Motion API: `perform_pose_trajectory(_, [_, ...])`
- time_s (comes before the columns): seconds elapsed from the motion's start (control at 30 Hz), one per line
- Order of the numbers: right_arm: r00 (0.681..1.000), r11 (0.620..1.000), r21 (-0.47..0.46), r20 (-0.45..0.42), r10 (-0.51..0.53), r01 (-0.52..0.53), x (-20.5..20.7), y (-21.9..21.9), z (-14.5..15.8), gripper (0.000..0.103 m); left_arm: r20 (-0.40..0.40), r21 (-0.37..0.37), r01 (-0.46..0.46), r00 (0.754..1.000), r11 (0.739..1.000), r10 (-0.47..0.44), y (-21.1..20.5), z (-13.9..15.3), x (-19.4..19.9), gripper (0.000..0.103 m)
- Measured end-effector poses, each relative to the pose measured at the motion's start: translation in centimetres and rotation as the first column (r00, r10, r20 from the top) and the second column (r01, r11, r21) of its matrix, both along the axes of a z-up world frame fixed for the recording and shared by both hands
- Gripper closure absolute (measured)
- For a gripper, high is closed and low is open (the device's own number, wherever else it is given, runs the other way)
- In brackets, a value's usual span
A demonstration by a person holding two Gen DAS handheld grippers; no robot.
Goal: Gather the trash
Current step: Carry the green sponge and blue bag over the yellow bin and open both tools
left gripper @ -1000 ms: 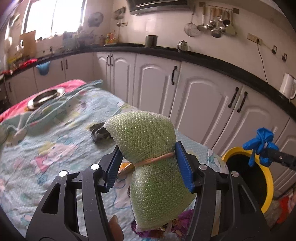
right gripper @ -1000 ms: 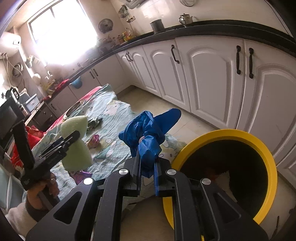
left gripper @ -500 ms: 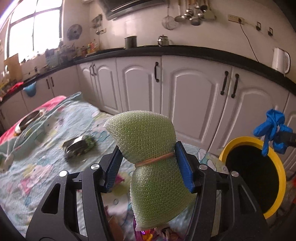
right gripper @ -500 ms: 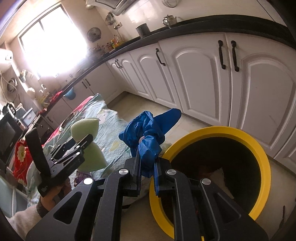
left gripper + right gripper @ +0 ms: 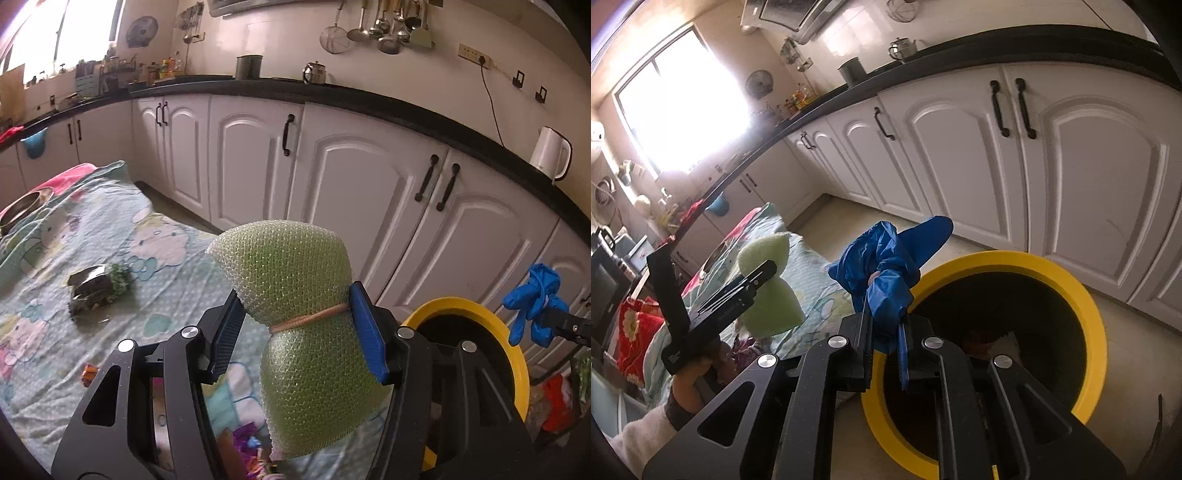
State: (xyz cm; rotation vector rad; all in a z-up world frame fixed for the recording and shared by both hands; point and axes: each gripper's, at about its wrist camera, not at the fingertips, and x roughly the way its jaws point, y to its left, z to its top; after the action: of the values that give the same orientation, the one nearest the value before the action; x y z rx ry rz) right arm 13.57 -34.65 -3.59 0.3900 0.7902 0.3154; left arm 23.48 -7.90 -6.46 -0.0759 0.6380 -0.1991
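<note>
While clamped: glove [image 5: 886, 266] inside right gripper [image 5: 884, 343]

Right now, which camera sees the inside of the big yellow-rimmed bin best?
The right wrist view: it looks down into the yellow-rimmed round bin, so the whole opening and dark inside show. The left wrist view catches only part of the bin, at the side, half hidden behind the left gripper.

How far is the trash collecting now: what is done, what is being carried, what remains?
Done: some trash seems to lie already inside the yellow bin. In hand: the left tongs grip a green foam net; the right tongs pinch a blue glove near the bin's rim. Left: a dark wrapper and small scraps on the blanket.
</note>
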Motion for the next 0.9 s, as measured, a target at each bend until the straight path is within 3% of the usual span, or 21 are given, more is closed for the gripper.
perform_pose_trajectory(0.9, [0.994, 0.995, -0.058, -0.061, -0.085, 0.081, -2.5, -3.7, -2.9, 0.093, 0.011, -0.01, 0.151, 0.988, 0.988, -0.151, -8.0, 0.9, -1.6, 0.054])
